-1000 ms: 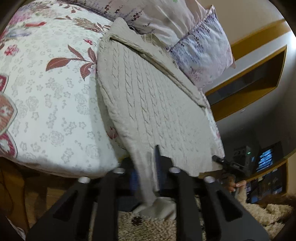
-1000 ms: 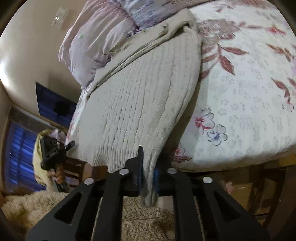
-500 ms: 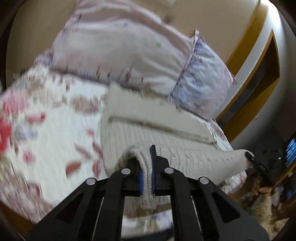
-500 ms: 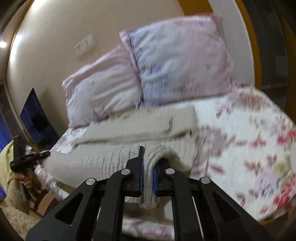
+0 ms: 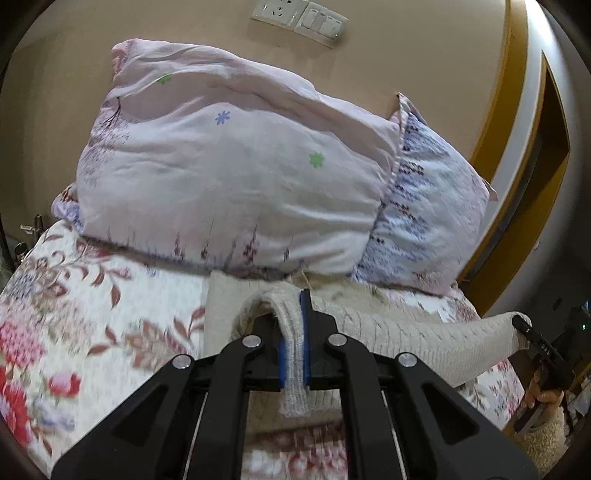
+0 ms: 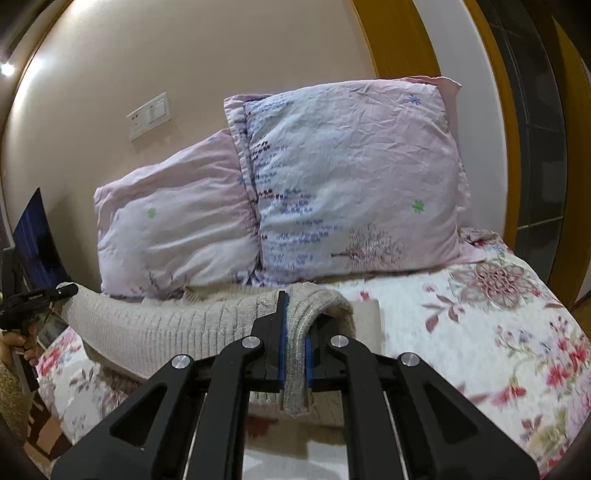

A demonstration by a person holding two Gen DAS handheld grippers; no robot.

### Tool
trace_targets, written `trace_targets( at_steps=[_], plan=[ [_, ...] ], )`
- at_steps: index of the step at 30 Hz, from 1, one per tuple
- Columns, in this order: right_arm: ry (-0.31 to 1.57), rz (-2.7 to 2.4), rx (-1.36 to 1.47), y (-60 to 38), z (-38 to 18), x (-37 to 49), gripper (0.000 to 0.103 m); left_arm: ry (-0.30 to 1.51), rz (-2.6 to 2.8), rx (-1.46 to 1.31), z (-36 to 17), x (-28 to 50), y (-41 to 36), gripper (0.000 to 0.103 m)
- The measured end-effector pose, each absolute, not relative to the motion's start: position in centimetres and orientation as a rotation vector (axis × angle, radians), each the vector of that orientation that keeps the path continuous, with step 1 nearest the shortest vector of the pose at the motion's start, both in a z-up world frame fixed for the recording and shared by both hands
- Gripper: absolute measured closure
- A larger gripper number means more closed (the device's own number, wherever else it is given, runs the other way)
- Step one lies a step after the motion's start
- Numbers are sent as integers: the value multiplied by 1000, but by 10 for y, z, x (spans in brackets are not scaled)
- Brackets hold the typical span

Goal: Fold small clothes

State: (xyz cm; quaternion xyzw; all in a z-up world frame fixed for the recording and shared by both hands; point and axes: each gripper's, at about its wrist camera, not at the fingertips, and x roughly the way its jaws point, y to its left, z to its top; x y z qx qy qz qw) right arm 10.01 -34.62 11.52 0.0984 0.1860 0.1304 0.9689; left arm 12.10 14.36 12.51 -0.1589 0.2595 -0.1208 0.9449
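A beige cable-knit sweater (image 5: pixel 406 343) lies on the floral bed, its hem lifted and carried toward the pillows. My left gripper (image 5: pixel 293 350) is shut on one ribbed hem corner, which hangs out below the blue pads. My right gripper (image 6: pixel 295 354) is shut on the other hem corner of the sweater (image 6: pixel 166 325). The lifted hem stretches between the two grippers above the folded sleeves near the collar. The right gripper also shows in the left wrist view (image 5: pixel 532 332), and the left gripper in the right wrist view (image 6: pixel 40 295).
Two pink floral pillows (image 5: pixel 236 173) (image 6: pixel 354 177) lean on the wall at the head of the bed. The floral bedspread (image 5: pixel 74 314) (image 6: pixel 498 332) spreads to either side. Wall switches (image 5: pixel 299 16) sit above. A yellow wooden frame (image 5: pixel 517 184) stands at the right.
Both grippers have lifted the hem from the bed's foot edge and carried it up and forward toward the pillows, folding the sweater's lower part over its upper part.
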Motion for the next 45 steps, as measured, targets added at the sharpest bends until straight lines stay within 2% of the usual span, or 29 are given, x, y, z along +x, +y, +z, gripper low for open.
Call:
trace_targets(
  at_steps=[5,13,22,24,25,26,27,30,32,37,41,43,45],
  plan=[
    [434,254,269,-349,98,144,96,569,-225,-353,103,172,142,97],
    [707,225,410,-361,22,212,96,754,-213,-521,28,230,152,97],
    [787,282,662,-378,3,248,93,796,-287,-784,6,253,169,95],
    [808,303,764,-383,-3,259,81,807,-298,-859,0,262,171,80],
    [814,316,827,-385,-7,265,68,807,-296,-887,-2,265,171,76],
    [811,319,860,-387,-9,268,61,800,-296,-923,-4,268,173,68],
    [803,318,880,-387,-9,271,60,789,-299,-956,-5,270,173,63],
    [787,318,874,-384,-6,273,54,768,-298,-988,-3,272,173,57],
    [759,321,861,-384,0,270,47,756,-298,-975,2,269,172,52],
    [691,287,813,-397,17,252,47,745,-288,-935,13,256,179,51],
    [676,240,681,-398,29,230,47,744,-249,-769,25,237,178,51],
    [690,217,596,-395,28,220,53,743,-222,-663,30,227,174,53],
    [720,210,542,-393,22,212,59,755,-205,-557,31,217,166,59]
  ],
)
